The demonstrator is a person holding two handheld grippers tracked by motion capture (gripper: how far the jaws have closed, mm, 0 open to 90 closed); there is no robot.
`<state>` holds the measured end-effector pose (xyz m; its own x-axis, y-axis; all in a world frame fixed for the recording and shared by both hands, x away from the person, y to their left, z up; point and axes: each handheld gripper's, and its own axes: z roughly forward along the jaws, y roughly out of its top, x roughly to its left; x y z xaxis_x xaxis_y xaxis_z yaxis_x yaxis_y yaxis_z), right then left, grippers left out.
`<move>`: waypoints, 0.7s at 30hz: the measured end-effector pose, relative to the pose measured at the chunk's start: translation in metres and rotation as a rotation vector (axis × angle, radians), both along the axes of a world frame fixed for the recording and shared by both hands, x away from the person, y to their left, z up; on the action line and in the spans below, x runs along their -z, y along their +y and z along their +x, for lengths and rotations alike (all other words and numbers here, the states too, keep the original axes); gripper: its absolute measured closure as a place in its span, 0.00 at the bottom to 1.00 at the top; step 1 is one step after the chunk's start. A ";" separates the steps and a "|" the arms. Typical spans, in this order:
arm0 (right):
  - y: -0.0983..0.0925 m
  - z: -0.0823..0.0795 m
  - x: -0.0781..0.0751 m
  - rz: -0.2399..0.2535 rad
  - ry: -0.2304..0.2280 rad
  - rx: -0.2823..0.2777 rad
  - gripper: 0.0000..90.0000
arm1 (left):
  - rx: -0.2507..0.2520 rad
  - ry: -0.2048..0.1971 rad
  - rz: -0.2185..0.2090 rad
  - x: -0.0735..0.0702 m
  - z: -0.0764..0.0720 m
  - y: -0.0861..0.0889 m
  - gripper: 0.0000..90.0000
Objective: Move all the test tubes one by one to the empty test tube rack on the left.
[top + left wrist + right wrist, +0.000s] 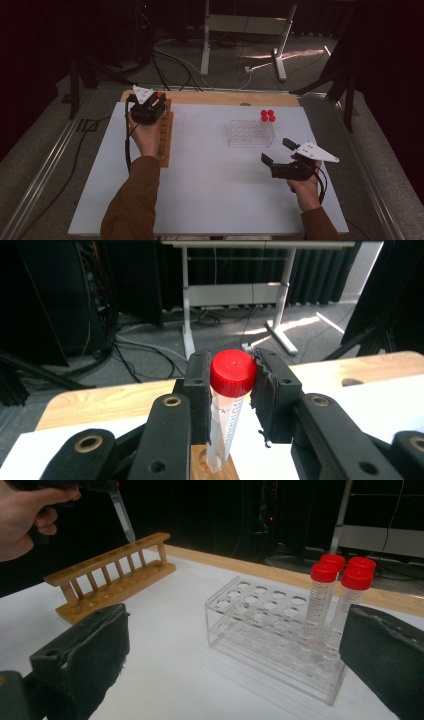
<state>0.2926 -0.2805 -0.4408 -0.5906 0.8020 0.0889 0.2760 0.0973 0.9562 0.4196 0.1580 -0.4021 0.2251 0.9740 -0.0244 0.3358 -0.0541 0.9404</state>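
Left gripper (231, 390) has its jaws clamped on a red-capped tube (227, 410) just under the cap, clear ribbed plastic with printed graduations, conical tip poised at a hole at the far end of the wooden rack (165, 135) on the bench's left. Step in hand looks like seating the tube; next calls for a straight, plumb descent. Right gripper (280, 156) hovers near the clear acrylic rack (272, 630), padded jaws apart and empty, three capped tubes (340, 595) standing there.

clear rack (251, 133) mid-table | 3 red-capped tubes (268, 116) – far-right corner | floor cables (170, 60)
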 end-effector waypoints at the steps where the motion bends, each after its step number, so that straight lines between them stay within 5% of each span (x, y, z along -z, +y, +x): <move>1: 0.000 0.000 0.000 -0.002 0.000 -0.003 0.00 | 0.000 0.007 -0.001 0.002 0.001 0.000 0.79; 21: -0.004 -0.003 0.000 0.002 -0.001 0.008 0.00 | -0.016 0.178 0.008 0.029 0.020 -0.004 0.78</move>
